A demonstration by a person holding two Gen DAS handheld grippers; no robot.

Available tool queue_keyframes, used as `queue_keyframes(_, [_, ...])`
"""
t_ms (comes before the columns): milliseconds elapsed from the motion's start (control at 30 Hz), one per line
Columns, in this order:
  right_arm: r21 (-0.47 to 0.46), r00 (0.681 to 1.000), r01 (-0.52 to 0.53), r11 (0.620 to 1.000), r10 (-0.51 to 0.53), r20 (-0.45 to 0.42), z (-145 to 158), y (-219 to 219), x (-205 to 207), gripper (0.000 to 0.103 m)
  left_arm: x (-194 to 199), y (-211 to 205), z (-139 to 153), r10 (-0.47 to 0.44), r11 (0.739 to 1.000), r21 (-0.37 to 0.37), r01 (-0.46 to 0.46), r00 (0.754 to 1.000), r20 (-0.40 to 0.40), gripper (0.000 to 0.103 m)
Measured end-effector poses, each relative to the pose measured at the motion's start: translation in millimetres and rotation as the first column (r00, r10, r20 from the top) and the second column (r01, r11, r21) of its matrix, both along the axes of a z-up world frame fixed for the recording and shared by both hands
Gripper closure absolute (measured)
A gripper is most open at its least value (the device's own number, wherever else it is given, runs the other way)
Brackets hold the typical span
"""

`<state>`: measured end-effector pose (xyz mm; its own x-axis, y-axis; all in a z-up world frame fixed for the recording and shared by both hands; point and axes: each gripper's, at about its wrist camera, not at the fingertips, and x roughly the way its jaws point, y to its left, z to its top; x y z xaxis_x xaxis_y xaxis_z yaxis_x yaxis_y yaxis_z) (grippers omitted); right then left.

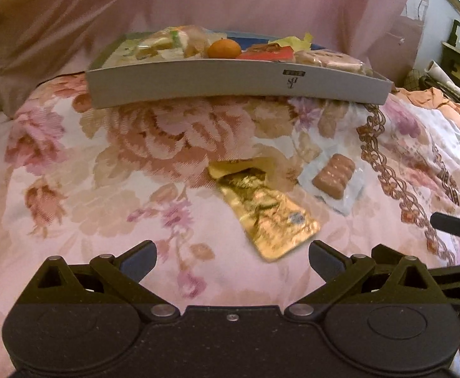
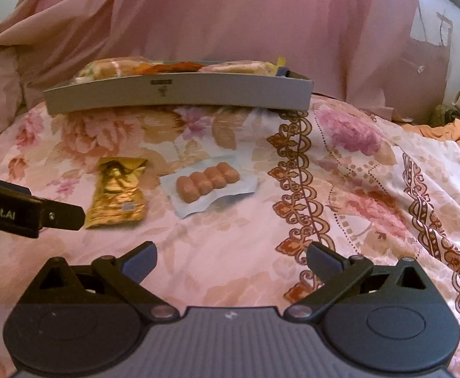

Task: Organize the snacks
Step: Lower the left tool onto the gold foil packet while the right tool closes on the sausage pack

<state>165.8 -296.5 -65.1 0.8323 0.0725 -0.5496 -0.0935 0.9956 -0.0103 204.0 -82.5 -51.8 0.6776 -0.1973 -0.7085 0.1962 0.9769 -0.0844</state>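
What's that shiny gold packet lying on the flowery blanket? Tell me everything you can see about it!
The gold packet is a flat pouch of crinkly, shiny foil, long and roughly rectangular, with a small bluish-grey mark near one end. The end toward the grey box looks crumpled, perhaps torn open. It lies flat on the floral bedspread, outside the box, beside a clear-wrapped pack of small sausages but apart from it. Nothing grips it: the left gripper stands open just in front of it.
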Motion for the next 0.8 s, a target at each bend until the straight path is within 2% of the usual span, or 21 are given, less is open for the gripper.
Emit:
queue_keyframes(333, [-0.026,1.000,0.025,0.999,-0.025,0.011,-2.7,-7.9,12.0,0.000,43.6,-30.4,-7.9,0.012,0.999,-0.035,-0.014,0.999,-0.042,0.001])
queue_keyframes(500, [-0.027,0.999,0.047,0.999,-0.046,0.015,-2.3,-11.9,13.5,0.000,52.6,-34.9,-13.6,0.047,0.999,0.007,-0.046,0.997,-0.067,0.001])
queue_keyframes(667, [-0.004,0.999,0.053,0.999,-0.053,0.007,-3.3,-13.8,16.7,0.000,49.6,-27.2,-15.7,0.036,0.997,0.064,-0.034,0.999,-0.033,0.013])
queue_keyframes(800, [0.028,0.999,0.049,0.998,-0.049,-0.004,-3.6,-13.1,21.9,0.000,44.2,-9.9,-14.0,0.044,0.998,0.051,-0.043,0.999,-0.014,0.014])
